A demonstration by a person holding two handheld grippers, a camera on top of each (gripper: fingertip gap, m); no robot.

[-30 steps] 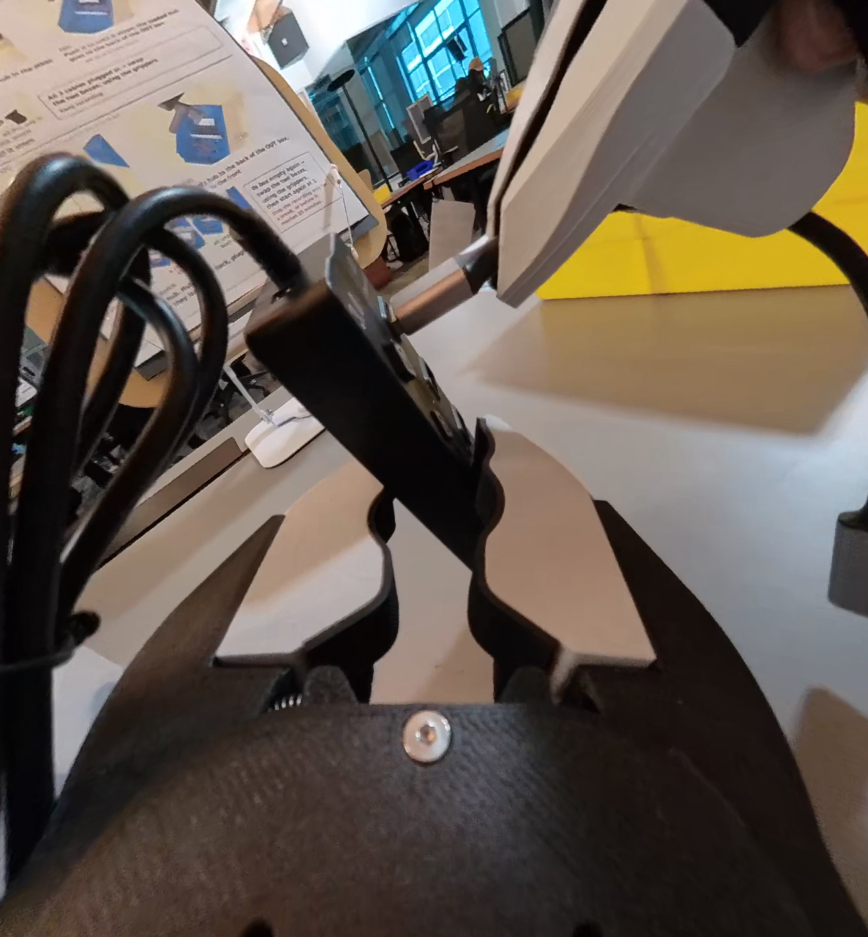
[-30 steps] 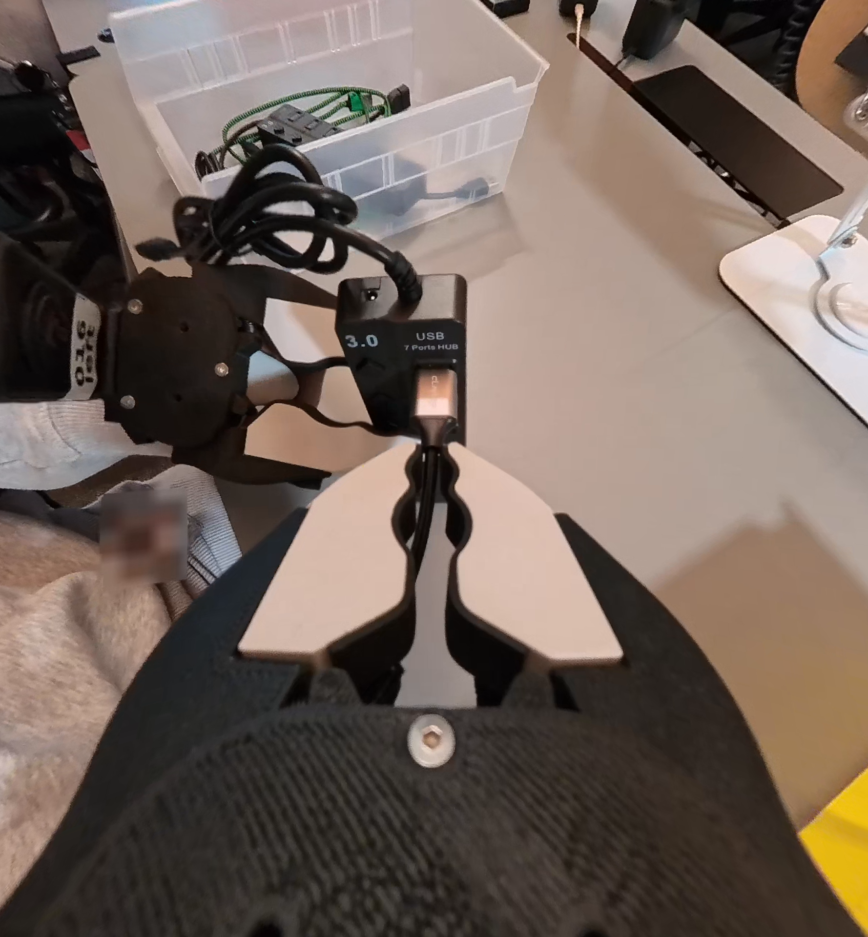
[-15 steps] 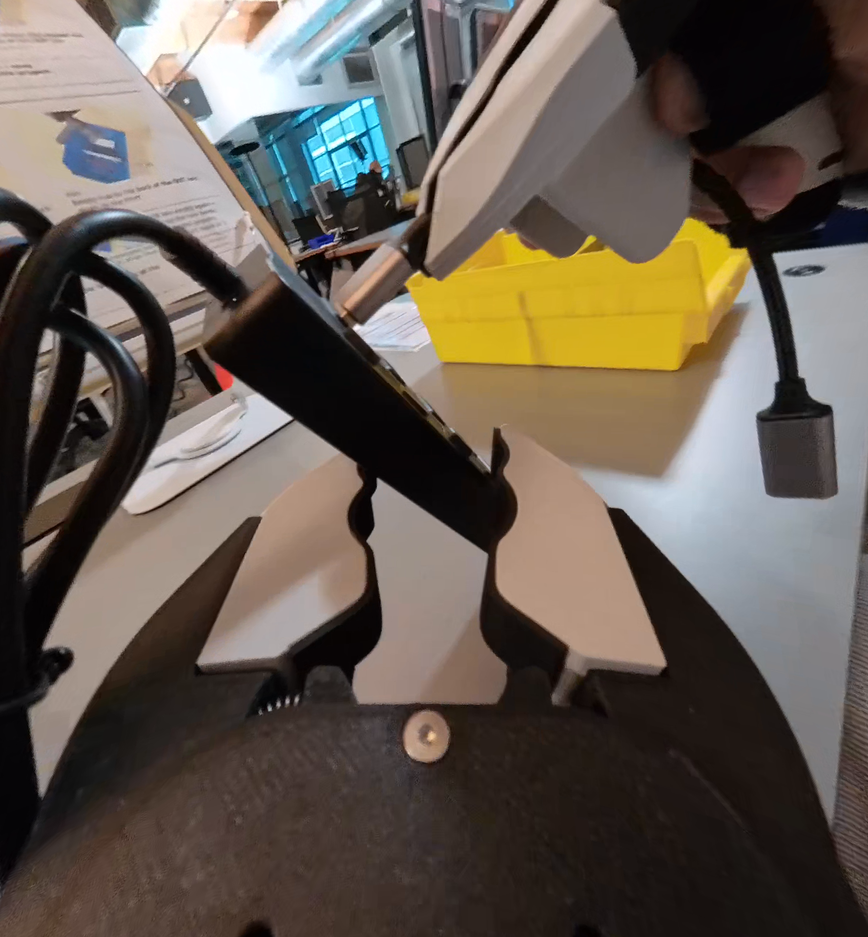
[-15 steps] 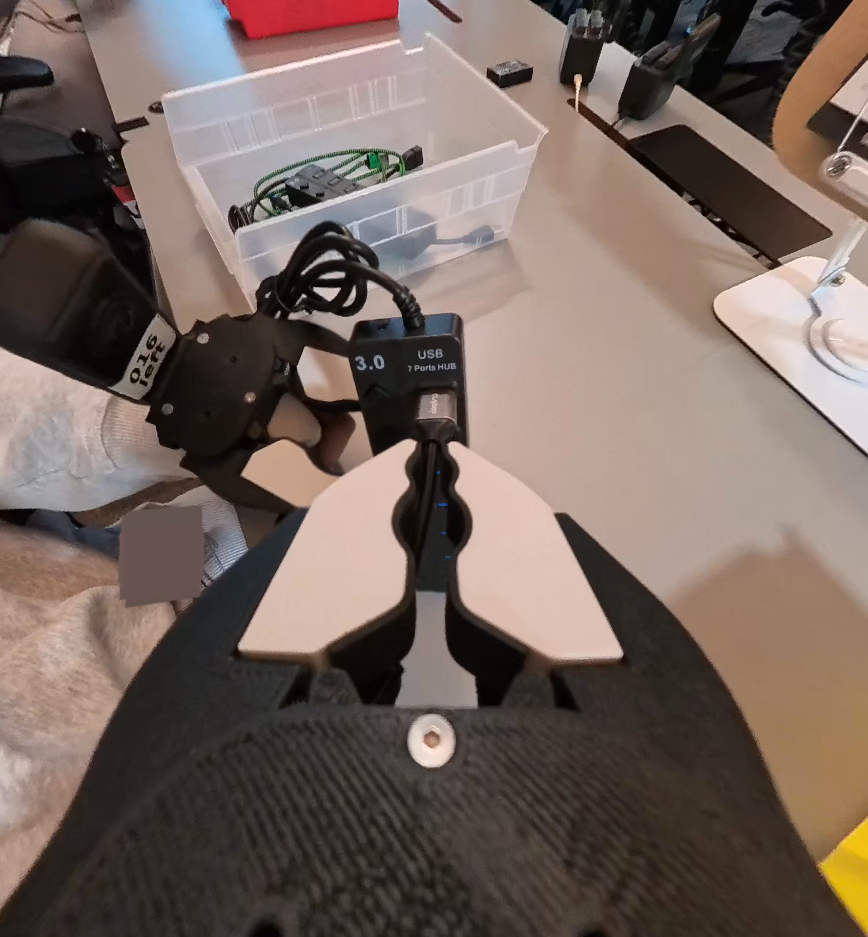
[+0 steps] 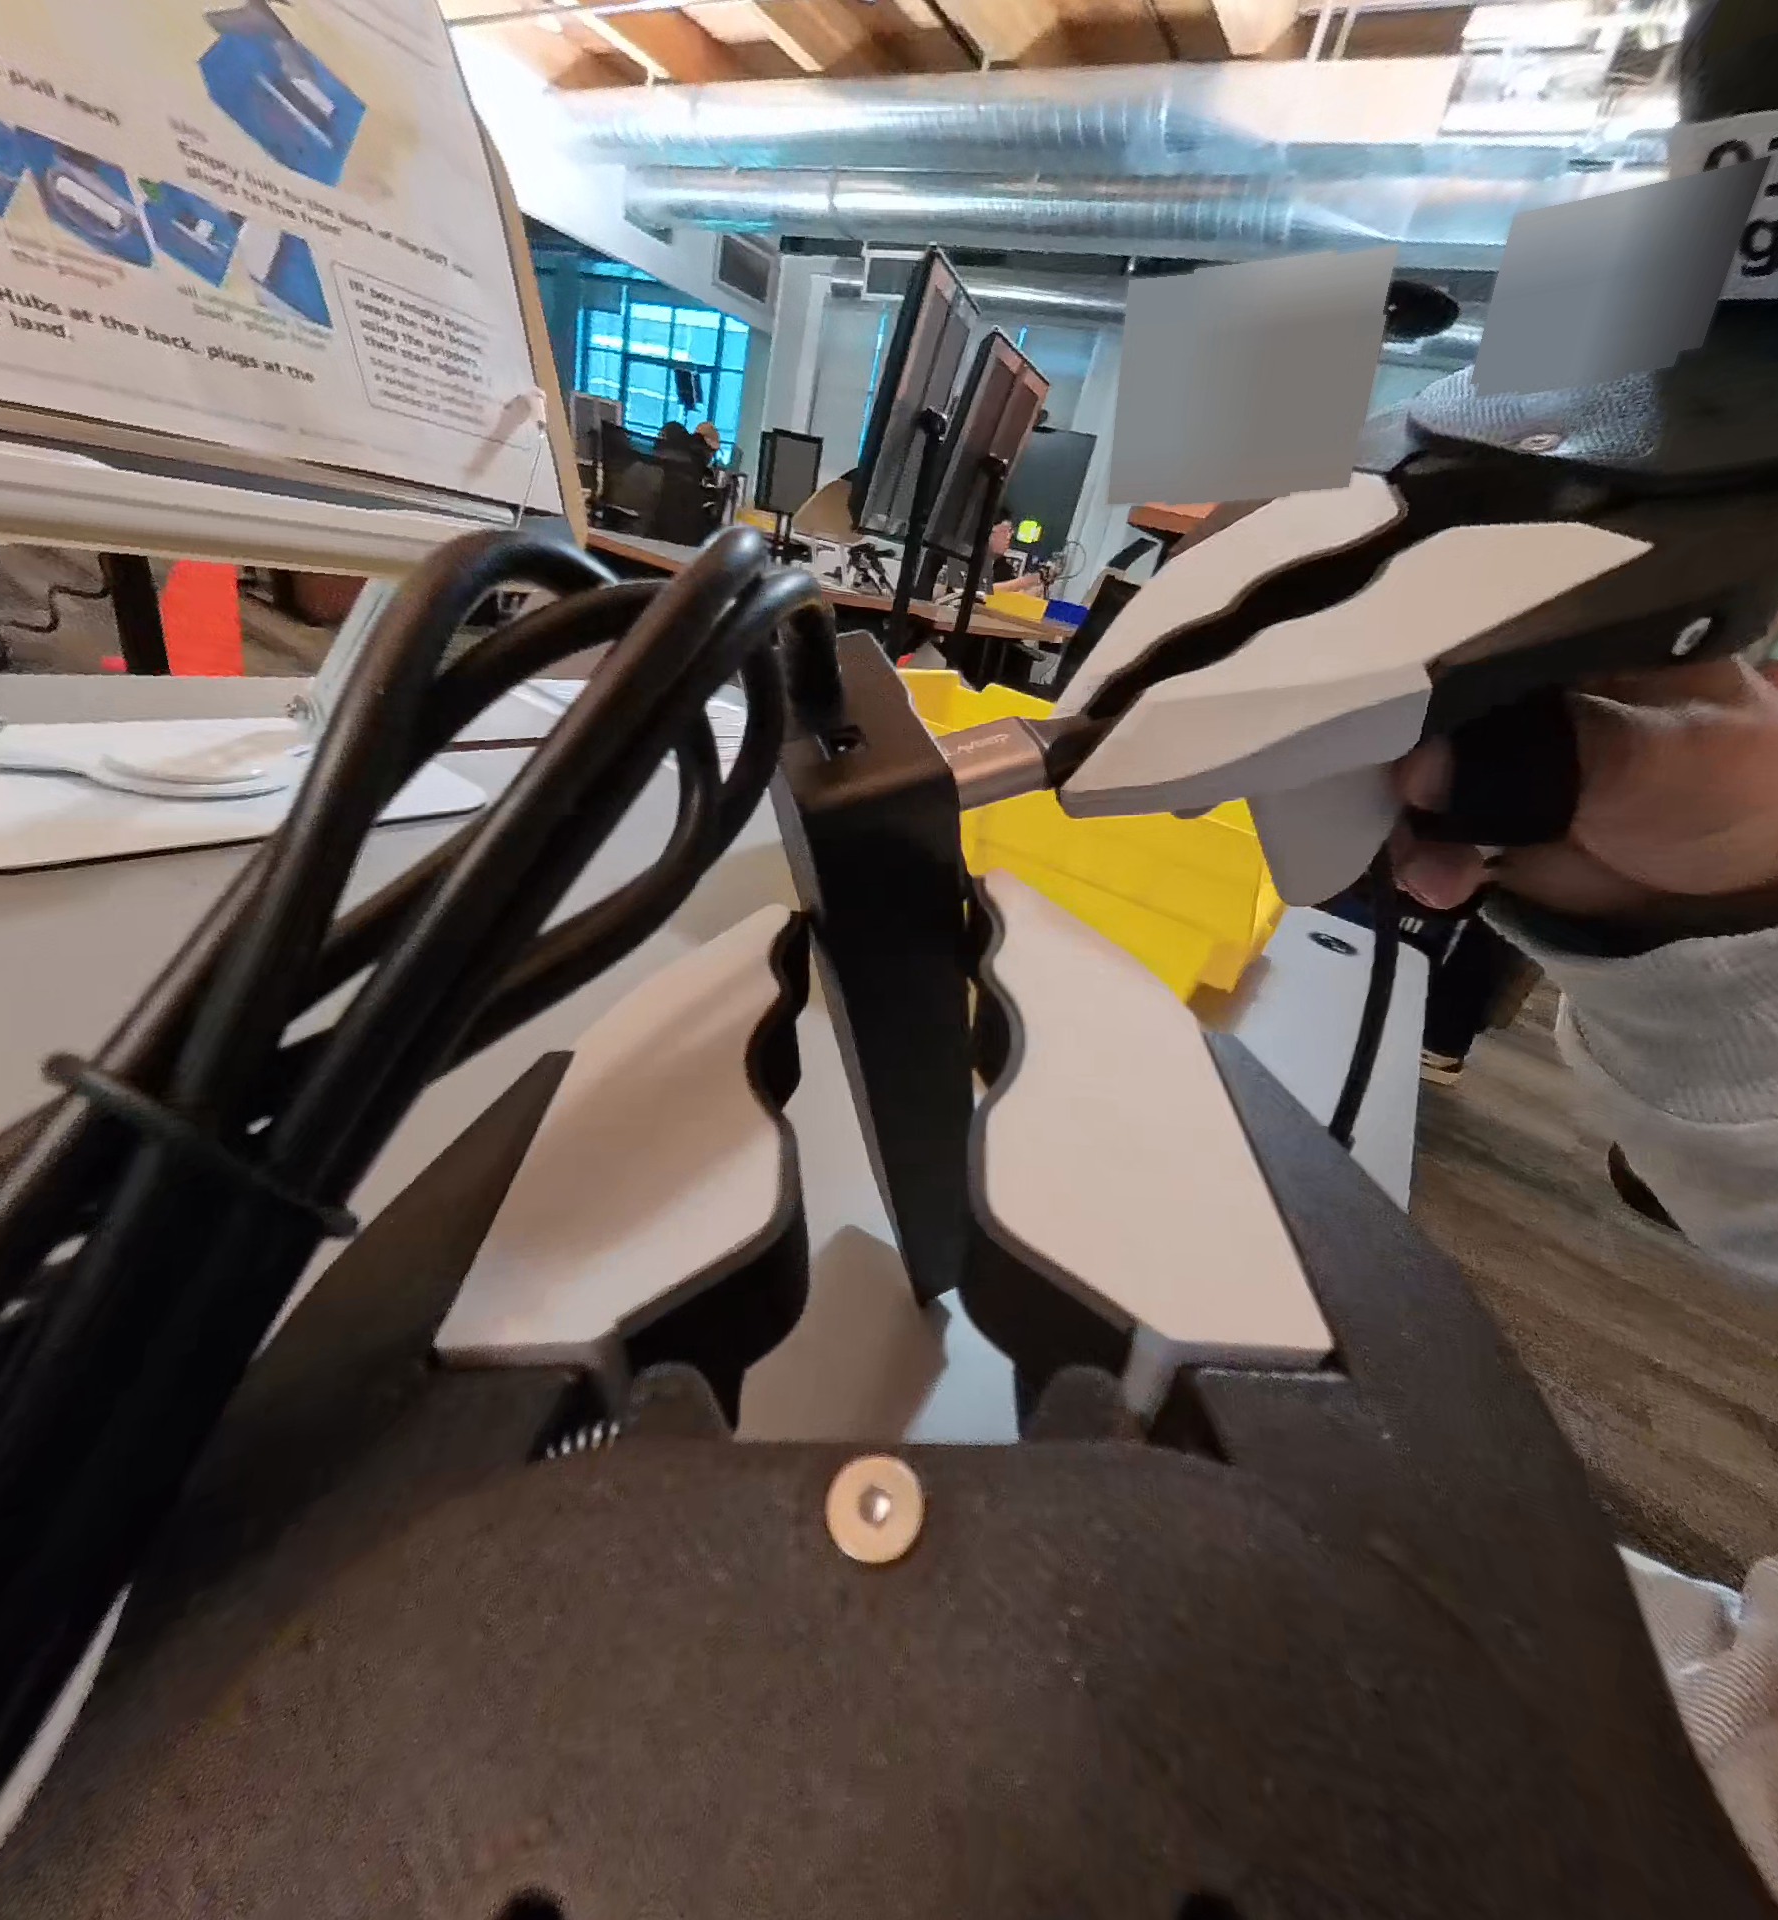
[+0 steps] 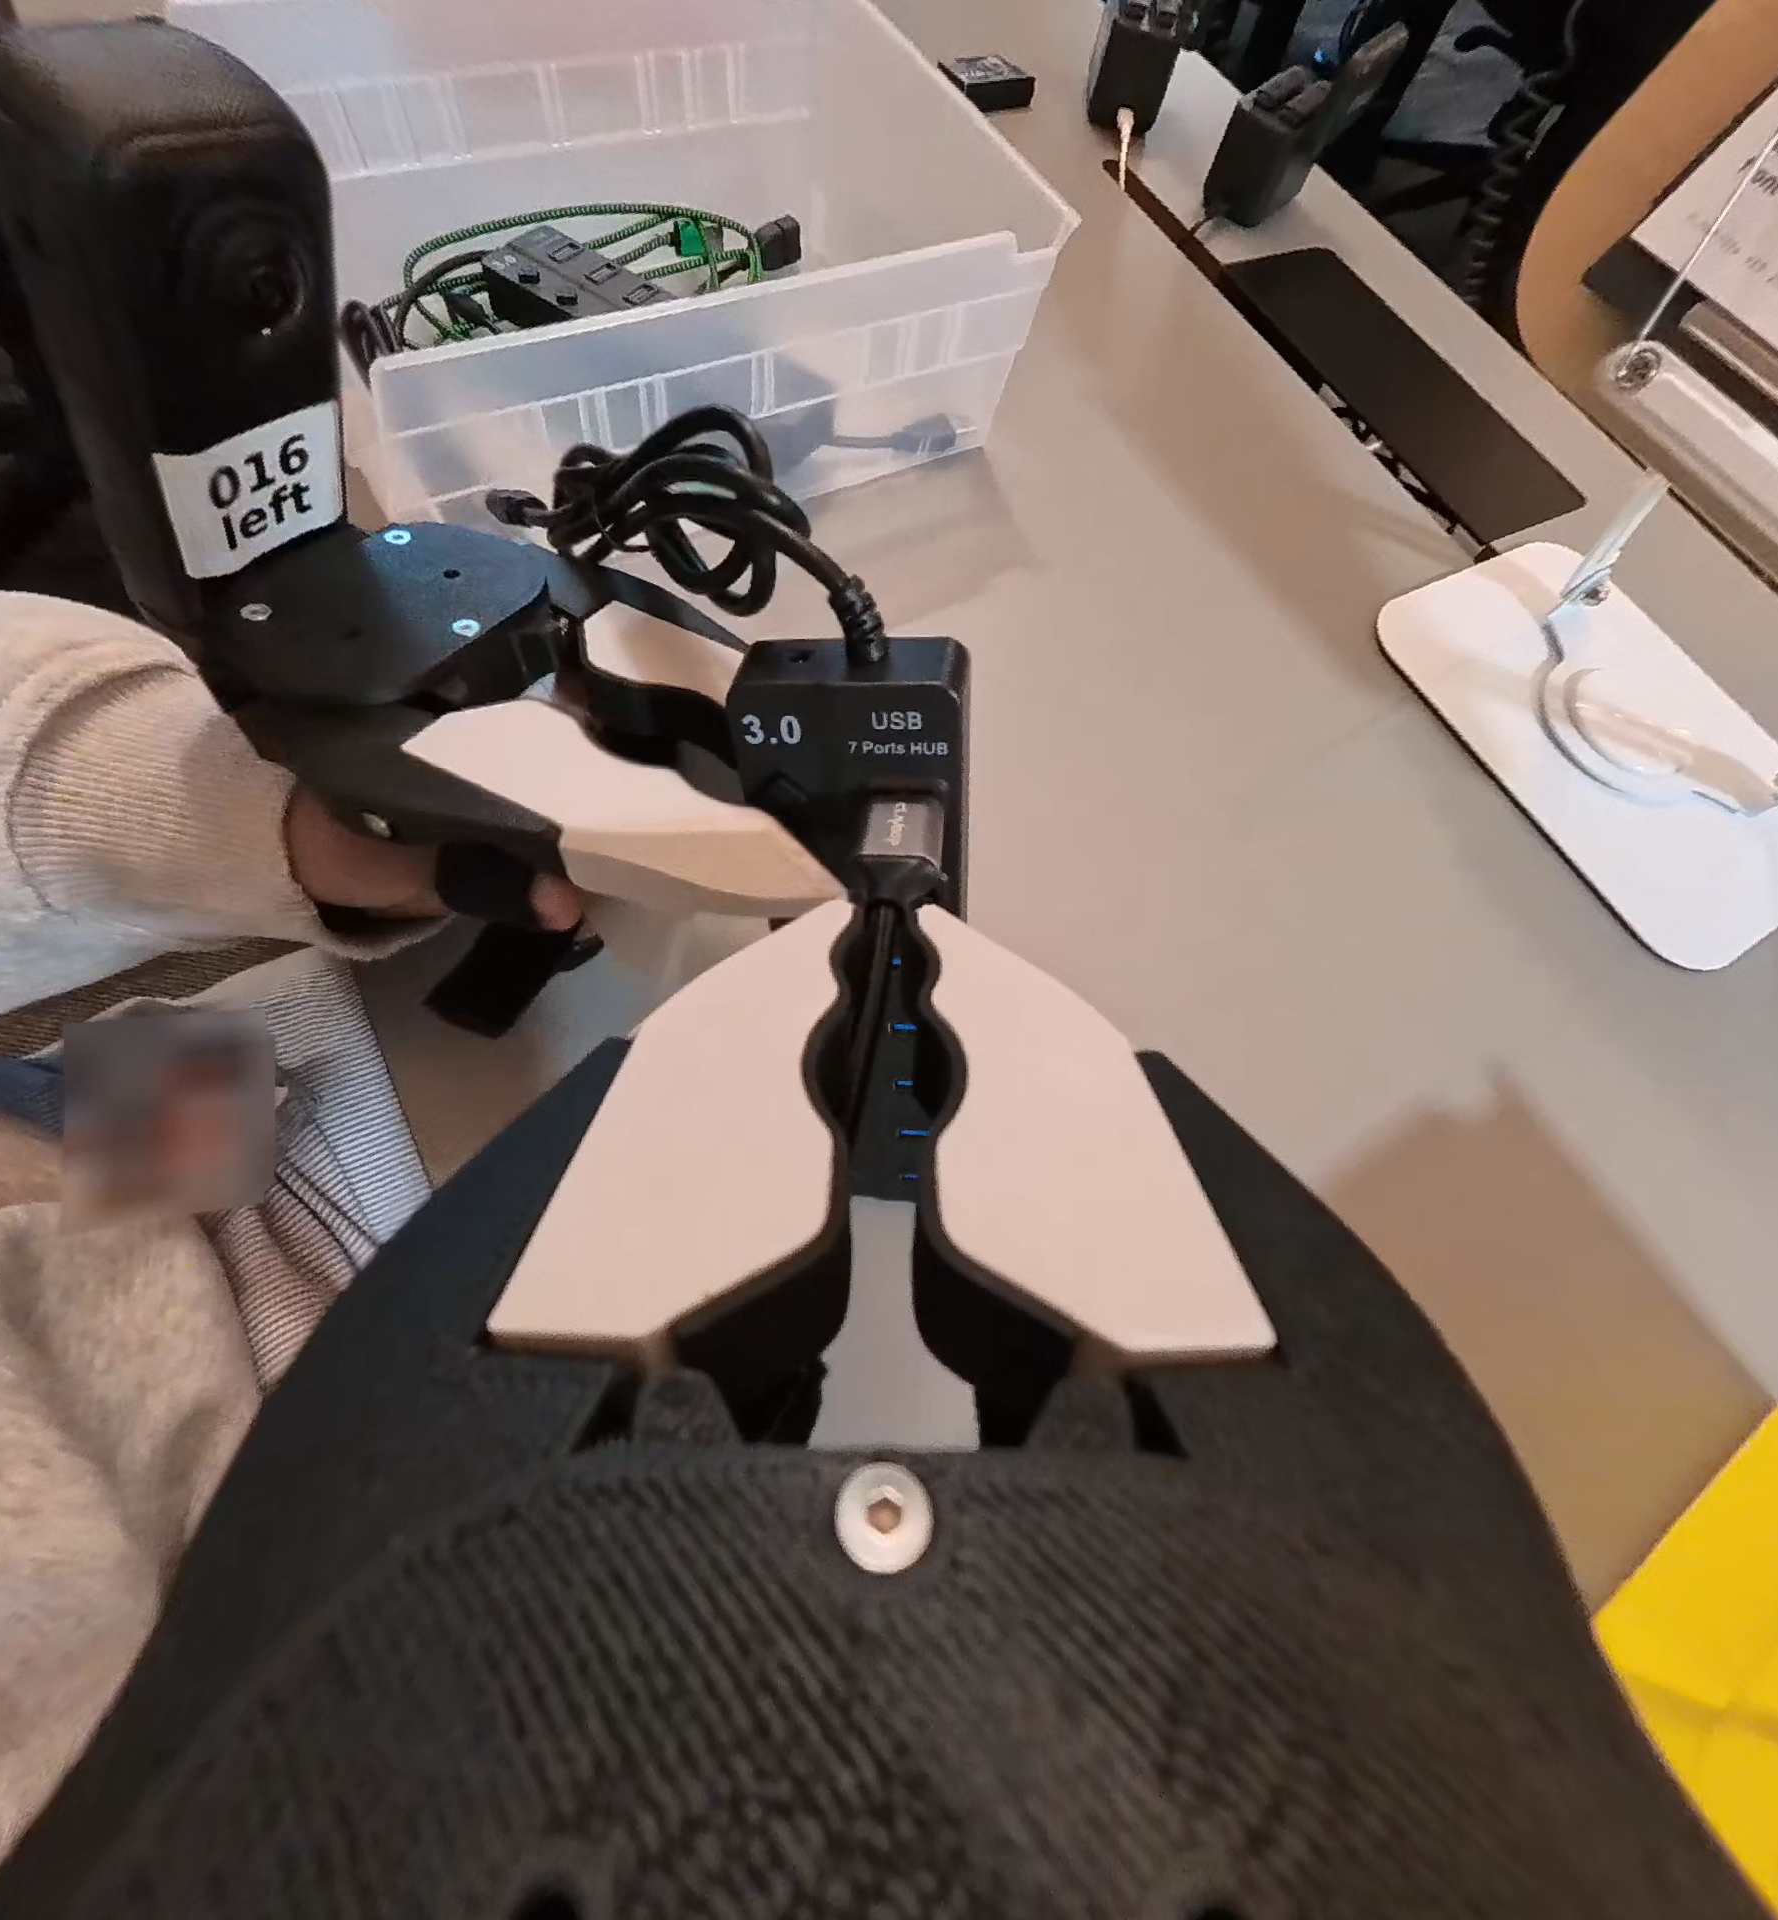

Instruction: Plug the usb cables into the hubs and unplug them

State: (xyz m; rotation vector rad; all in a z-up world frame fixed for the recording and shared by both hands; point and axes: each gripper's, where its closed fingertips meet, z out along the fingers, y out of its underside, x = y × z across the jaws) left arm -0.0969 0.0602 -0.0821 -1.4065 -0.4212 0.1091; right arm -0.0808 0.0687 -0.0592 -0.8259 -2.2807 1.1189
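Observation:
My left gripper (image 5: 890, 914) is shut on a black USB hub (image 5: 885, 935) and holds it upright on edge above the table. The hub's coiled black cord (image 5: 449, 831) loops at the left. My right gripper (image 6: 885, 920) is shut on a USB cable just behind its grey plug (image 6: 900, 831). The plug sits in the port at the labelled end of the hub (image 6: 854, 727). In the left wrist view the right gripper (image 5: 1072, 727) comes in from the right, with the plug (image 5: 999, 753) against the hub's face. The left gripper (image 6: 771, 810) also shows in the right wrist view.
A clear bin (image 6: 968, 291) with another hub and a green cable stands behind the hub. A yellow bin (image 5: 1124, 862) is at the far right. A white stand (image 6: 1591, 748) holds an instruction sheet (image 5: 189, 208). A person's sleeves and hands hold both grippers. Both grippers' tips are close together, under 4 cm apart.
The hub has swung from a steep tilt to upright in the left wrist view. Both grippers have lifted and turned together. The plug stays at the hub's port.

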